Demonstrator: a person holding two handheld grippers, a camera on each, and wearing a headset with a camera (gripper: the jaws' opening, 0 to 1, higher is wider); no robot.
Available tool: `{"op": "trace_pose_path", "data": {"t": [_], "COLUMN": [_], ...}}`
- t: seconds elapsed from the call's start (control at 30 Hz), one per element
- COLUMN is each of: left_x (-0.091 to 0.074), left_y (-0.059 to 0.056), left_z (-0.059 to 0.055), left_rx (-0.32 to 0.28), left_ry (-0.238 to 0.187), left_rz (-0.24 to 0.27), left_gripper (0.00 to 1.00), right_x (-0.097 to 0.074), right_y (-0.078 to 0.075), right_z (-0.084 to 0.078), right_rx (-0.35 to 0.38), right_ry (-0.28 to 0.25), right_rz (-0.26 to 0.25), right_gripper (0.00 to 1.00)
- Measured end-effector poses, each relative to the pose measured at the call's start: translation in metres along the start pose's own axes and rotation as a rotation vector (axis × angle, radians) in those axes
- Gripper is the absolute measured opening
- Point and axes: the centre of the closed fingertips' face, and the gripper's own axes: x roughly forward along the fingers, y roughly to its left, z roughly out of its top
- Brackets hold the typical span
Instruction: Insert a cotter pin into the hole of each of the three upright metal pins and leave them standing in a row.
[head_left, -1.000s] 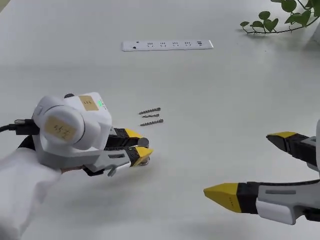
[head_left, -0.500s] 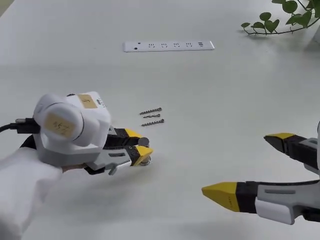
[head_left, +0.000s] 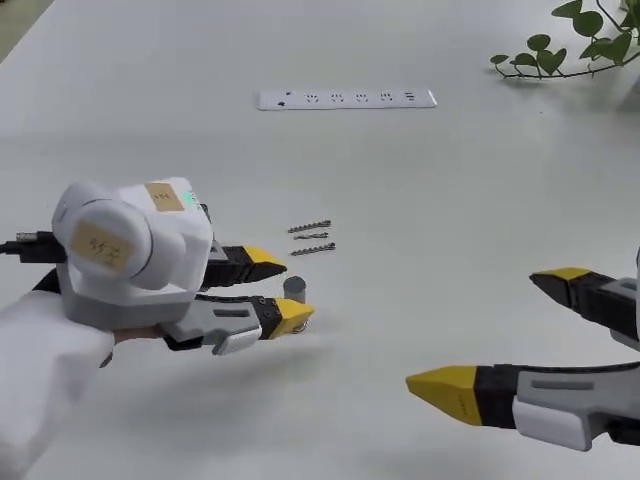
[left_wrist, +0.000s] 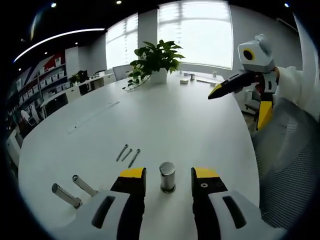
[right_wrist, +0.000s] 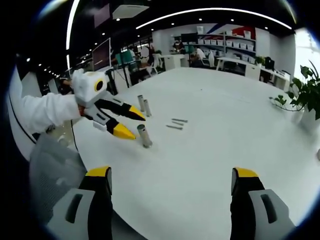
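We count three cotter pins at one o'clock of one upright metal pin; our left gripper straddles it, parted, untouching; two other pins nearby; right gripper gapes wide, empty.

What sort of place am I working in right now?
Probably an open-plan office: a long white meeting table, a grey mesh office chair beside it, wall shelving behind, and a leafy green potted plant by big windows.

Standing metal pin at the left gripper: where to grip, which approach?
Grip the metal pin on its round shaft, mid-height, coming in level from the side. It stands on end, with the left gripper open, one jaw on either side of it.
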Motion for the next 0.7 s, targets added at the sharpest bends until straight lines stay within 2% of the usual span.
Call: {"op": "trace_pose_path", "data": {"t": [0.13, 0.27, 0.33, 0.37, 0.47, 0.6, 0.7], "left_x": [-0.011, -0.024, -0.029, -0.031, -0.036, -0.044, -0.049], "left_y": [-0.004, -0.009, -0.006, -0.007, -0.01, -0.011, -0.017], "left_z": [0.002, 0.004, 0.0, -0.003, -0.011, -0.016, -0.016], "left_rx": [-0.012, -0.031, -0.053, -0.046, -0.061, -0.103, -0.164], "left_ry": [-0.018, -0.045, -0.034, -0.024, -0.02, -0.023, -0.051], "left_rz": [-0.001, 0.001, 0.049, 0.052, 0.059, 0.1, 0.111], "left_gripper": [0.5, 0.6, 0.71, 0.75, 0.8, 0.86, 0.94], "right_x": [0.0, -0.001, -0.001, -0.002, -0.002, -0.003, -0.004], "right_y": [0.001, 0.002, 0.002, 0.002, 0.002, 0.002, 0.002], "right_z": [0.001, 0.001, 0.001, 0.001, 0.001, 0.002, 0.003], "right_rx": [-0.006, -0.011, -0.014, -0.014, -0.016, -0.028, -0.03], "right_ry": [0.0, -0.001, -0.001, -0.001, -0.001, 0.003, 0.001], "right_rz": [0.004, 0.007, 0.007, 0.008, 0.009, 0.011, 0.01], "right_gripper": [0.98, 0.98, 0.98, 0.97, 0.97, 0.97, 0.97]}}
